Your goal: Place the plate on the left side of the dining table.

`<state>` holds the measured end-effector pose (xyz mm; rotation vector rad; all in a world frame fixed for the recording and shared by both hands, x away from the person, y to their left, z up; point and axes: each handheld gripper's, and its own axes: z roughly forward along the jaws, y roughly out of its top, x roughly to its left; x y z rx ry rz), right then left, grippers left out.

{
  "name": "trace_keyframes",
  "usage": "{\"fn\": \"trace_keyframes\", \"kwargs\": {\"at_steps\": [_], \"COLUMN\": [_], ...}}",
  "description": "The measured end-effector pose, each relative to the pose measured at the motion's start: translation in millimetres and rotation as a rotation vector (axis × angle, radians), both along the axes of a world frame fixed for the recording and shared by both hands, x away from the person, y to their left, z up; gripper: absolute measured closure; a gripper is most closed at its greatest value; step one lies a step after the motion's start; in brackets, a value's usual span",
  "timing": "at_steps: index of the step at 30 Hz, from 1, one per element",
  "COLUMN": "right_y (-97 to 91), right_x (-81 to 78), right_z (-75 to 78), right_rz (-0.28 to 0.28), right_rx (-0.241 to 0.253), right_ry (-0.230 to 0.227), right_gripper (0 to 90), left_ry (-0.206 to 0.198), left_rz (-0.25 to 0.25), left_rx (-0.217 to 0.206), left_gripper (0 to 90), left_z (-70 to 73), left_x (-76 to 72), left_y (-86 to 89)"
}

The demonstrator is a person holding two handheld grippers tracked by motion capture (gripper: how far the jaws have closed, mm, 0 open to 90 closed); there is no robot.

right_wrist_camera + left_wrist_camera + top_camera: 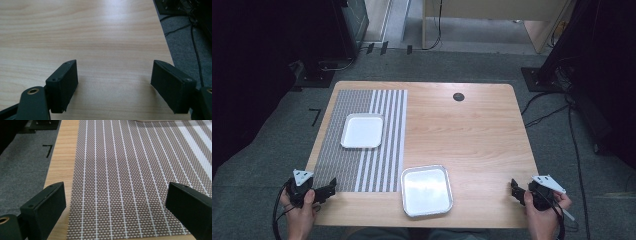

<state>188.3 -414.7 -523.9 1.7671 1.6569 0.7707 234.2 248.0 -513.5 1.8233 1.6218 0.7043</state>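
At table's near edge both grippers, left (pixel 330 188) and right (pixel 515 189), are held jaws apart, empty. Metal tray (pixel 427 190) sits between them (white tray (pixel 362 131) on mat (pixel 346 165)); rim should be approached low, gripped squarely.

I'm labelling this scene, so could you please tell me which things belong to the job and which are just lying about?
In play:
- square silver metal tray
- square white tray
- grey striped woven placemat

Lying about:
- black round table grommet
- floor cables
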Motion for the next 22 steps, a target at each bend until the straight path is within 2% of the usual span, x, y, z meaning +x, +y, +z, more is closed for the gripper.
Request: {"fn": "trace_keyframes", "kwargs": {"at_steps": [3,5,22], "right_y": [0.7,0.0,-0.8], "right_x": [1.2,1.2,1.1], "right_z": [-0.6,-0.7,-0.9], "right_rz": [0.011,0.009,0.009], "right_rx": [-0.005,0.003,0.014], "right_ry": [0.014,0.017,0.020], "right_gripper": [20.7,20.3,19.9], "left_ry": [0.035,0.040,0.030], "left_rz": [-0.005,0.002,-0.001], "left_rx": [-0.011,-0.005,-0.003], "left_gripper": [3.0,3.1,3.1], "left_z": [-2.1,-3.2,-4.3], "left_x": [2.8,3.4,2.8], "left_y": [1.7,1.4,0.8]}}
